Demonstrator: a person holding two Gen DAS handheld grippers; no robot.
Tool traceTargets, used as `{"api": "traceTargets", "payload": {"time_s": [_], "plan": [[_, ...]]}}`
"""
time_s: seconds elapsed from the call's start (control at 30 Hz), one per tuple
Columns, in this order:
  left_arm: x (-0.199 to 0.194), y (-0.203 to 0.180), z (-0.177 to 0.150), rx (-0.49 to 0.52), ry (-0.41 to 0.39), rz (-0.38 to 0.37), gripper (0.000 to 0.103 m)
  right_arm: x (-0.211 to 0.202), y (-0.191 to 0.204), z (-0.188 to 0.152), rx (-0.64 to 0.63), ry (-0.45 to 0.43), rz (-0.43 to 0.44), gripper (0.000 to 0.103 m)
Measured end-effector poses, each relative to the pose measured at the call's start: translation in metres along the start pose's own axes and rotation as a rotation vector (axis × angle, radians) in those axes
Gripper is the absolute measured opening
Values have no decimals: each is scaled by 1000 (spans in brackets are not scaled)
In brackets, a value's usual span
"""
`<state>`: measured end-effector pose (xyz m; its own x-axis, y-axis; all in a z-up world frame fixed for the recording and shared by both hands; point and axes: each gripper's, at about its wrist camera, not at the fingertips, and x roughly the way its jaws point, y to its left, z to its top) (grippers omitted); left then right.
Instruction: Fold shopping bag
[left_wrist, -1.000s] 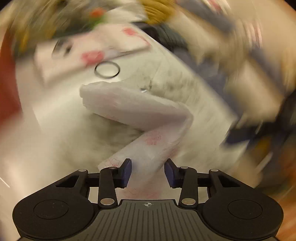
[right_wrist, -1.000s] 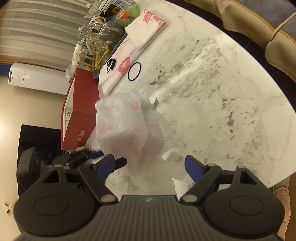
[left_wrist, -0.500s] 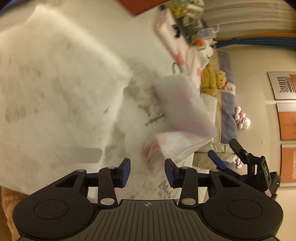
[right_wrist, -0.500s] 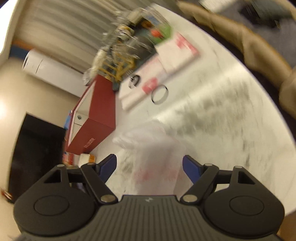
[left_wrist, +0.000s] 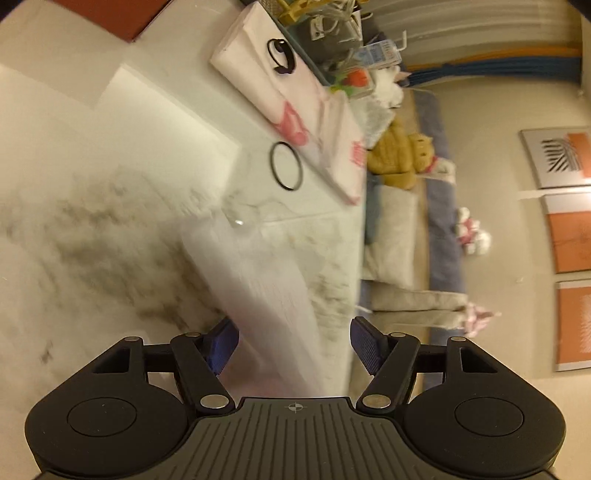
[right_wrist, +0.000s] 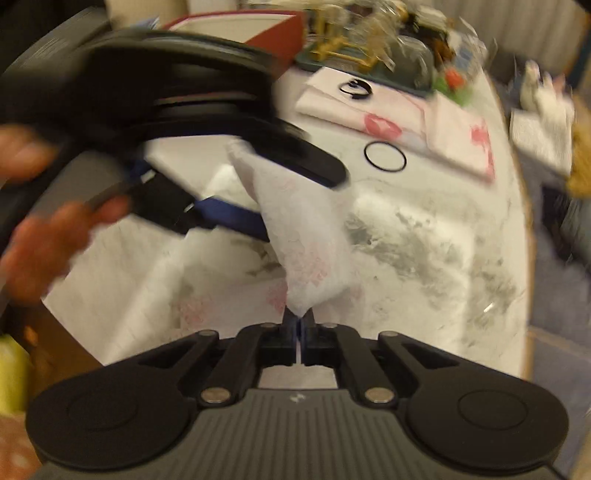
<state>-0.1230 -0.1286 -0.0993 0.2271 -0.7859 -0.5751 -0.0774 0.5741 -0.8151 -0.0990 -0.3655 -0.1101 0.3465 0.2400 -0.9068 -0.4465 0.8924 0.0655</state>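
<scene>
Plastic, thin and white with faint red print, made up the folded shopping bag (right_wrist: 306, 236), whose near corner was pinched between the pressed-together fingers of the right gripper (right_wrist: 299, 325); its long axis ran away from that gripper and up toward the left gripper (right_wrist: 258, 195), which reached in from the left with its blue-padded fingers spread either side of the far part of the bag. In the left wrist view the bag (left_wrist: 266, 291) lay as a blurred strip running straight ahead between the wide-open fingers (left_wrist: 221, 343). It hung just above the white, grey-veined marble table (right_wrist: 424, 236). Farther off lay a thin black ring (right_wrist: 385, 157), flat white-and-pink folded bags (right_wrist: 388, 110) and a red box (right_wrist: 258, 26), with a sofa and a yellow plush toy (left_wrist: 400, 158) beyond. A second earlier the right gripper had been spread open, with the bag bunched loosely ahead of it.
</scene>
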Motion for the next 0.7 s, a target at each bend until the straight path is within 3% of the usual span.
{"api": "traceTargets", "payload": {"time_s": [0.1,0.23,0.33,0.43,0.5,0.57,0.7], "plan": [[3,-19,-6,32,15,-122,67,-17,-3,-1,-17,-2,-52,1],[-3,-64,-24,212,18,-138,67,-56,8,-2,-210,-33,-146,2],[-7,-74,-32,301,-4,-102,67,-62,38,-15,-533,27,-207,9],[-7,-66,-33,407,-50,45,67,-30,60,-22,-641,59,-223,22],[-8,-42,-29,424,-55,157,66,-4,63,-18,-571,56,-131,33],[-8,-19,-21,434,-61,264,66,13,59,-10,-439,33,-27,38],[-19,-2,-9,482,-109,314,67,21,26,3,-118,43,231,47]]}}
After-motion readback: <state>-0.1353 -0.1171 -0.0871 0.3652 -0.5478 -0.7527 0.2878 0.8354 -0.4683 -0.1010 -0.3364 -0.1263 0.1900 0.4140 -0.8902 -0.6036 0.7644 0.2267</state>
